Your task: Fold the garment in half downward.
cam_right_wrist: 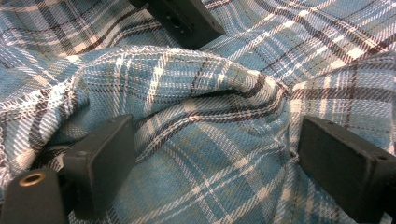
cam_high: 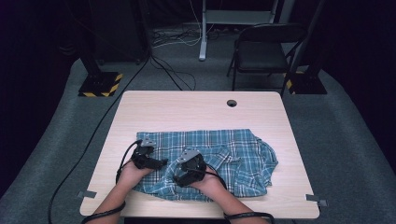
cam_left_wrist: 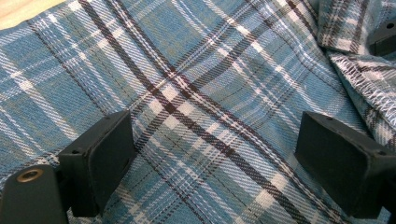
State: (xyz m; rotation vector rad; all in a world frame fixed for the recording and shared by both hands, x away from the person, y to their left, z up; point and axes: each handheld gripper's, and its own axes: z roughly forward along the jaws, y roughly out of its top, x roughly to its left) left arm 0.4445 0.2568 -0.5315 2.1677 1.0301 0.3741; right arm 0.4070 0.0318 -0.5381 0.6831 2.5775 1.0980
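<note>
1. Both grippers are down on the blue-and-white plaid cotton shirt, apparently starting a fold.
2. Left gripper jaws wide over flat cloth; right gripper jaws wide, straddling a raised fold.
3. Next, I'd say: pinch that fold.
4. Shirt lies crumpled near the pale wooden worktop's front edge, long axis left-right.

Beyond your table, you see a black folding chair at its far right and a hazard-striped stand base at its far left.
</note>
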